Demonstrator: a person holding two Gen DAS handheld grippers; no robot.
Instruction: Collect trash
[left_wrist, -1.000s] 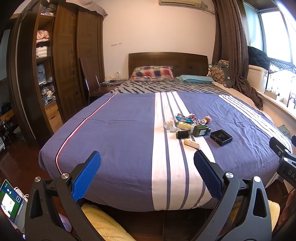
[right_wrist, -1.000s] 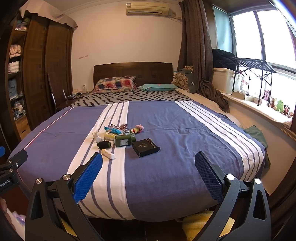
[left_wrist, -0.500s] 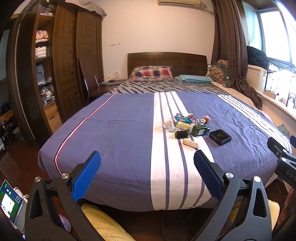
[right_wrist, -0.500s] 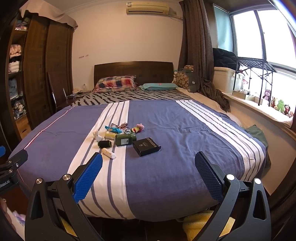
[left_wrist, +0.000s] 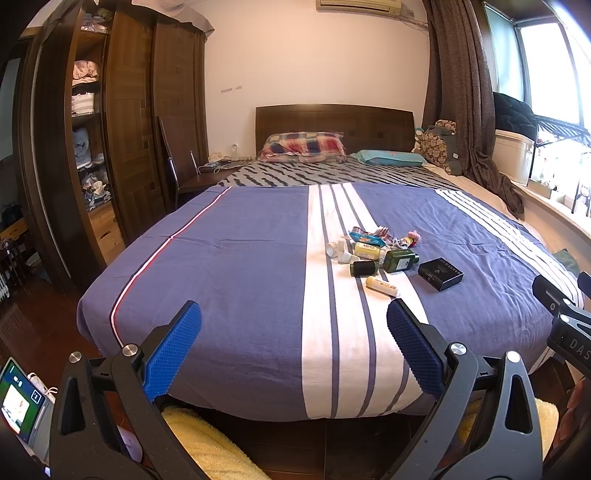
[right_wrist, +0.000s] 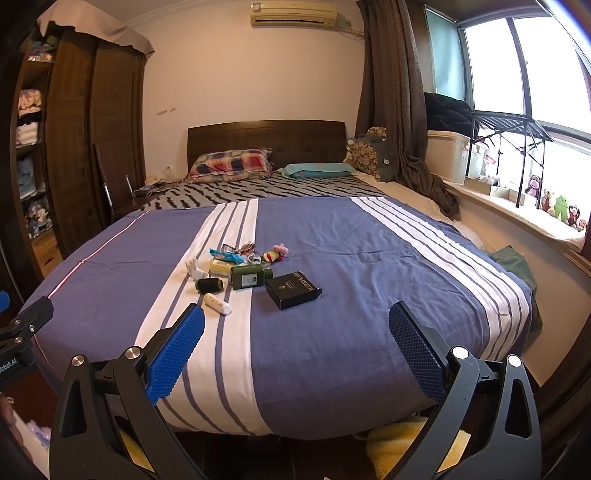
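A small heap of trash lies on the blue and white striped bed (left_wrist: 240, 258): a black box (left_wrist: 440, 273), a green bottle (left_wrist: 400, 260), a small dark bottle (left_wrist: 364, 268), a white tube (left_wrist: 381, 286), a yellow packet (left_wrist: 366, 250) and crumpled wrappers (left_wrist: 369, 234). The same black box (right_wrist: 293, 290), green bottle (right_wrist: 250, 277) and white tube (right_wrist: 217, 304) show in the right wrist view. My left gripper (left_wrist: 293, 317) is open and empty at the foot of the bed, short of the heap. My right gripper (right_wrist: 295, 319) is open and empty there too.
A wooden wardrobe (left_wrist: 129, 122) and a chair (left_wrist: 177, 158) stand left of the bed. Pillows (left_wrist: 303, 147) lie at the headboard. A window sill with toys (right_wrist: 554, 210) and a curtain (right_wrist: 391, 92) are on the right. Yellow towels (left_wrist: 207, 443) lie below the grippers.
Both grippers have drifted slightly toward the bed; the heap sits a little nearer in both views. Jaws have stayed open.
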